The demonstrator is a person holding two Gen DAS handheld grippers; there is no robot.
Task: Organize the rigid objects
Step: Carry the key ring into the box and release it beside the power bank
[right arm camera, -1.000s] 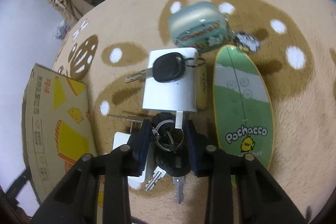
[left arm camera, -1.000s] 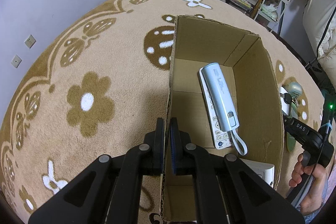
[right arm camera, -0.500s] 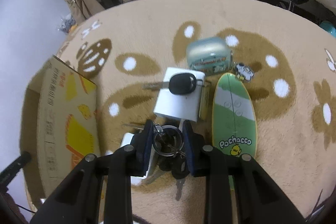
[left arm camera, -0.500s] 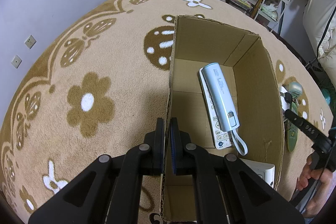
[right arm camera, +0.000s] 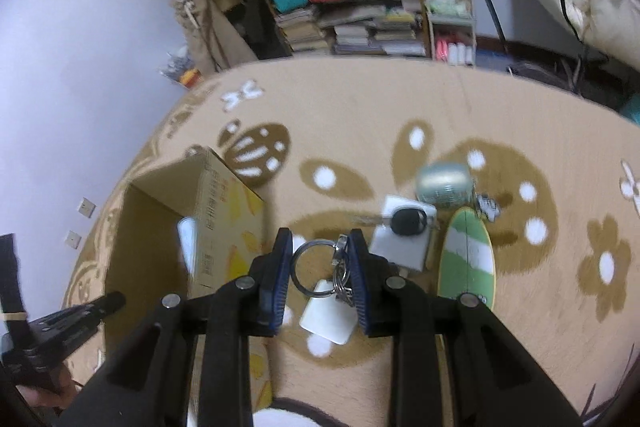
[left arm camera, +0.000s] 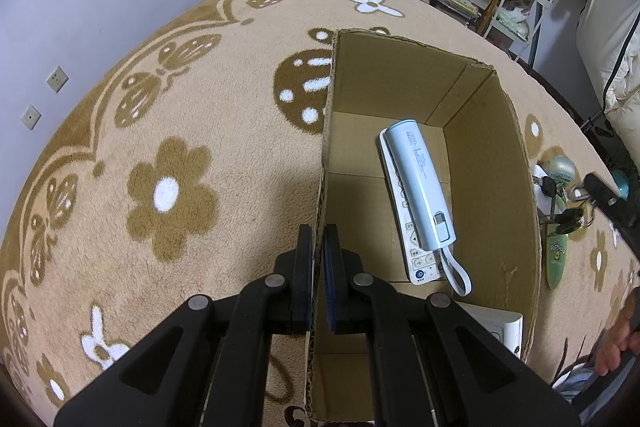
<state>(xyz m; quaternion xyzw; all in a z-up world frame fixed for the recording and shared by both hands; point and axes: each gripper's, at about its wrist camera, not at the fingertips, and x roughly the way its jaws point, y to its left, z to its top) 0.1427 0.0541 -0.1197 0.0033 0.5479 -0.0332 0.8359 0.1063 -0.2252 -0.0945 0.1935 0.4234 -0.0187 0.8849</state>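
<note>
The open brown cardboard box [left arm camera: 492, 163] stands on the beige flowered carpet [left arm camera: 168, 131], a pale blue power bank [left arm camera: 422, 187] inside it. The left gripper [left arm camera: 318, 255] is clamped tight on the box's wall. Beside the box, the right gripper [right arm camera: 320, 263], narrowly open, holds a metal key ring with keys [right arm camera: 316, 267] above the carpet. The ring is caught only at its edges, so I think a quick swing can make it slip out before the box.

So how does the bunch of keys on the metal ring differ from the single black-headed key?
The bunch of keys on the metal ring hangs lifted, clamped in the right gripper; the single black-headed key lies flat on a white box. The bunch has several keys on a big ring; the black-headed one is alone. Both are still outside the cardboard box.
</note>
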